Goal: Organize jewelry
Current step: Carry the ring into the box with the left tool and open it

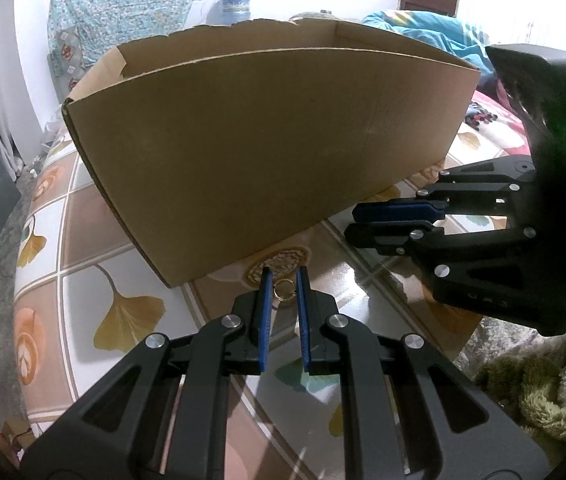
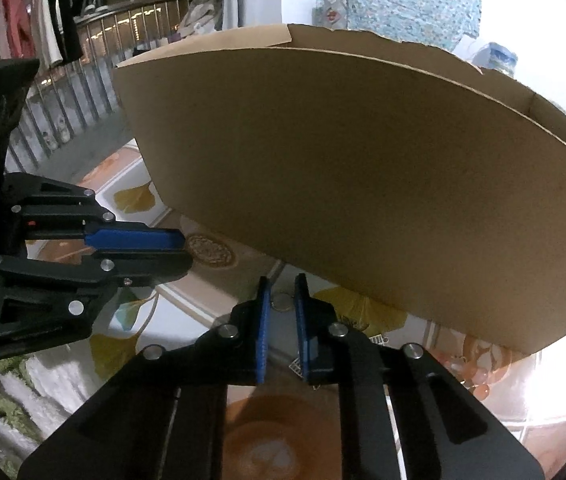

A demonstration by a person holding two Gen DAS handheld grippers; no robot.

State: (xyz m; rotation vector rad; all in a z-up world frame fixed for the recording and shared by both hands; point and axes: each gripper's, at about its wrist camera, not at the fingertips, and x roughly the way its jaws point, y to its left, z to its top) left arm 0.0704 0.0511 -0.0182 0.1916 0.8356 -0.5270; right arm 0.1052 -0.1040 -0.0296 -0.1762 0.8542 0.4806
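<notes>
Left gripper [image 1: 283,280]: nearly closed around gold ring [image 1: 284,291] at its tips, beside cardboard box [image 1: 263,152].
Right gripper [image 2: 282,286]: narrowed on a small round piece [image 2: 282,303]; contact unclear.
Hidden: box interior.

The left gripper [image 1: 283,280] was built of matte black linkage arms, angular and slotted, joined by round silver pivot screws. Its two fingers [image 1: 265,320] carried flat blue pads with a fine ribbed edge, set into black holders. The right gripper [image 2: 281,286] was of the same make: black arms with long cut-out slots, silver screw heads at each joint, blue pads on the inner faces. Seen from the left wrist, its bulky black housing, to the right of the cardboard box [image 1: 267,152], bore a small glowing green light. A tiny red mark showed on the left gripper's side.
</notes>
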